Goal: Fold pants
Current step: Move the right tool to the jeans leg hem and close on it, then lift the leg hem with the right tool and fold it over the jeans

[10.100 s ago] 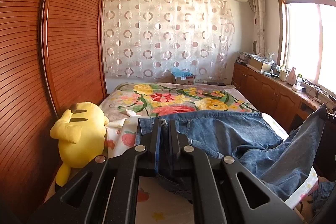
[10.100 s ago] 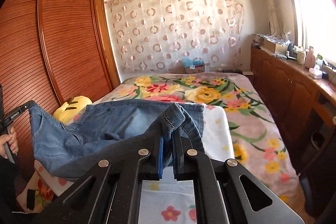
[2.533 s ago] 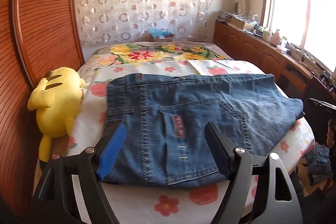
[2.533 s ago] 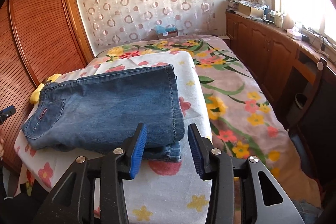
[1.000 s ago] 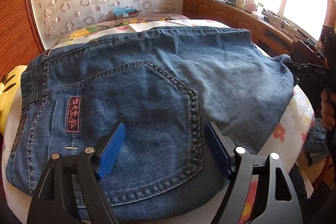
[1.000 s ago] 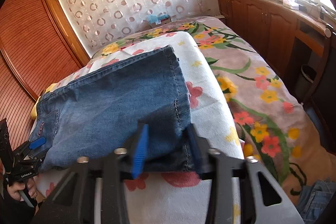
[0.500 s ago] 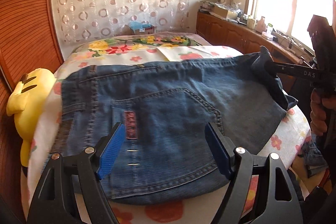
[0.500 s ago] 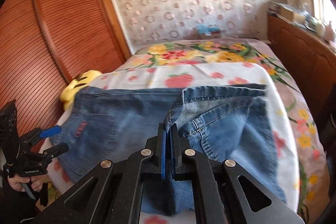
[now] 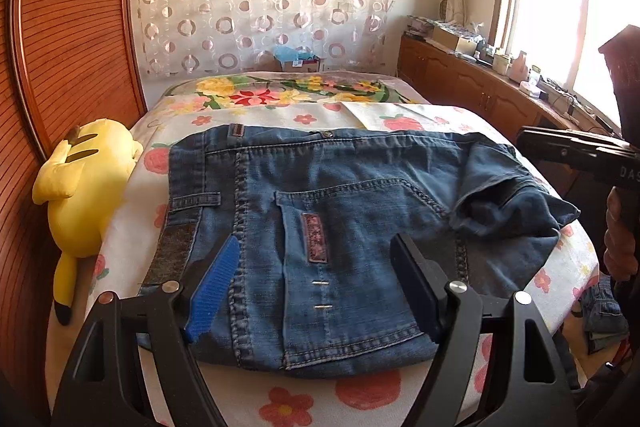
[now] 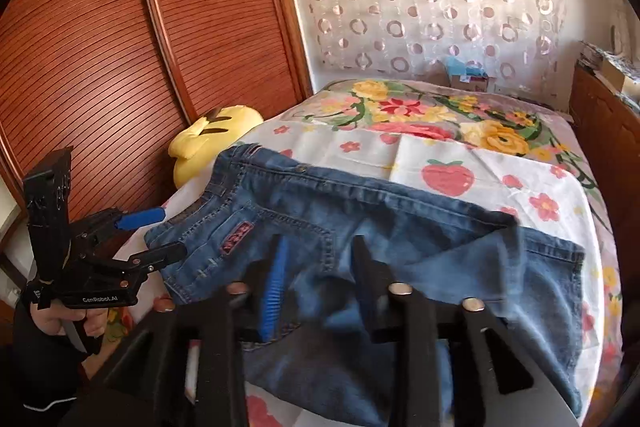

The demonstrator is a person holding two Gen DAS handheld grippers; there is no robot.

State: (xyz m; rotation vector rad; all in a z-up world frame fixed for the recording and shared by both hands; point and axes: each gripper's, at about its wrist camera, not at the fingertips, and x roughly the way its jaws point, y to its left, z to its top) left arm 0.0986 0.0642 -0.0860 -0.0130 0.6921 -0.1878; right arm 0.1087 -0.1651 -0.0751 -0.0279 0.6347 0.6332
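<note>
Right now the jeans [image 9: 320,219] lie on the near end of the bed [image 10: 472,163], waistband to the left beside a yellow plush toy [image 9: 86,183], back pocket facing up. Their right part is not flat: the leg end is bunched and partly turned over itself, showing a paler layer in the right wrist view.

Both tools hold nothing. The left gripper [image 9: 316,287] hovers over the near edge of the seat with its jaws spread wide, the pocket showing between them. The right gripper [image 10: 318,277] is blurred, its jaws parted a moderate way over the rumpled leg section, with no cloth between them.

Denim of this weight will likely handle as a heavy, fairly stiff cloth: it should hold a crease and not slip, but it drags and sags when lifted from one point. The sturdiest places to take hold look like the waistband on the left and the hem edge at the right, pinching through all layers so the fold travels together rather than peeling apart. The bunched right end probably wants smoothing before the next fold.
</note>
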